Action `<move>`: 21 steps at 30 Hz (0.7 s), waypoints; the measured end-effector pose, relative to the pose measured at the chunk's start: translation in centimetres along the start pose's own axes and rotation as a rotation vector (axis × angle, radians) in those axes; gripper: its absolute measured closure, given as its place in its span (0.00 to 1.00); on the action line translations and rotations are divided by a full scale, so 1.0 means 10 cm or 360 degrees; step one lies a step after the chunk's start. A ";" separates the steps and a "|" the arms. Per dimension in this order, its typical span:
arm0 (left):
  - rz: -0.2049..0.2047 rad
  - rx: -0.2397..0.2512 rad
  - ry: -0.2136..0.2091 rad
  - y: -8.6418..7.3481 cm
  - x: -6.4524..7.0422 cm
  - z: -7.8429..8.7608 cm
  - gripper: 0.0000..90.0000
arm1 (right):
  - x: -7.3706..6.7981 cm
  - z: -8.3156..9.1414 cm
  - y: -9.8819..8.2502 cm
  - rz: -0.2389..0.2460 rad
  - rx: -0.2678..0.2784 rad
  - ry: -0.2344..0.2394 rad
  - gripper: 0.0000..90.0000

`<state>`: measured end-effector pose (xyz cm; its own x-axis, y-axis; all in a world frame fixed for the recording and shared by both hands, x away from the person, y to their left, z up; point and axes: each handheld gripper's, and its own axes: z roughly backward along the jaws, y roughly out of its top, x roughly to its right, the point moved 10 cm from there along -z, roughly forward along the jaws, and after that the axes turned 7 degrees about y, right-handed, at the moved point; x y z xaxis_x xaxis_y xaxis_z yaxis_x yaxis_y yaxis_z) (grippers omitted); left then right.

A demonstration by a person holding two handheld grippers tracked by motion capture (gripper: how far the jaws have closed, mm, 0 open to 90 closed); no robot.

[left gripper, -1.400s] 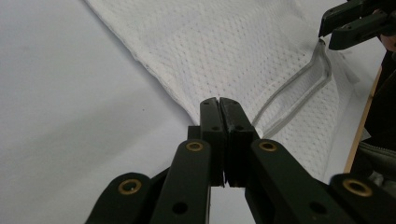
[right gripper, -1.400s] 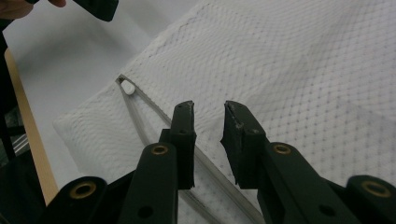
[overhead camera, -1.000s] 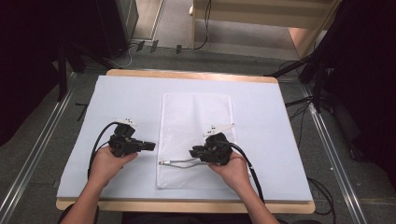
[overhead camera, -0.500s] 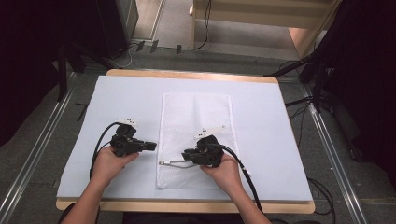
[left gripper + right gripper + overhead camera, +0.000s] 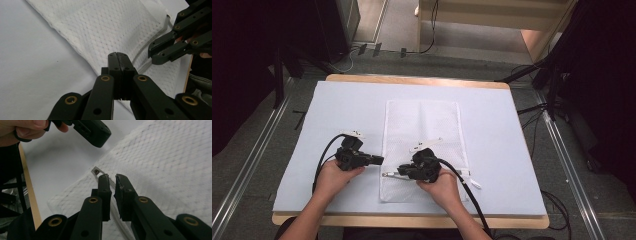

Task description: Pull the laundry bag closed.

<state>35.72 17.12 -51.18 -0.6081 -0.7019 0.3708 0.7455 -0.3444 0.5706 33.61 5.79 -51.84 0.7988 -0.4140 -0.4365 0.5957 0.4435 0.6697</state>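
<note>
Counter [image 5: 337,110] | mesh bag [image 5: 422,125] flat | my right gripper [image 5: 112,178] closing around its zipper [image 5: 96,172], left gripper [image 5: 119,55] together beside.

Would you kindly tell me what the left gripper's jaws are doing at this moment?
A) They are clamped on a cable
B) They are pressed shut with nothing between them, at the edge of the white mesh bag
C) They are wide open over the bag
B: in the left gripper view the left gripper has its jaws pressed flat together, with nothing between them, at the edge of the white mesh bag.
</note>
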 end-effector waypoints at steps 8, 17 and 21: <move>0.0006 -0.0054 -0.0035 -0.09 0.04 -0.05 1.00 | -0.06 -0.12 -0.03 0.0000 -0.0046 0.0025 0.94; 0.0007 -0.0116 -0.0036 -0.16 0.04 -0.11 1.00 | -0.04 -0.23 -0.05 -0.0015 -0.0087 0.0033 0.92; 0.0013 -0.0170 -0.0030 -0.20 0.04 -0.15 1.00 | -0.02 -0.27 -0.07 -0.0025 -0.0104 0.0030 0.92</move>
<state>34.43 16.59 -53.31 -0.6060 -0.6936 0.3895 0.7748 -0.4037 0.4866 33.25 7.71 -53.81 0.7902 -0.4068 -0.4583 0.6121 0.4883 0.6220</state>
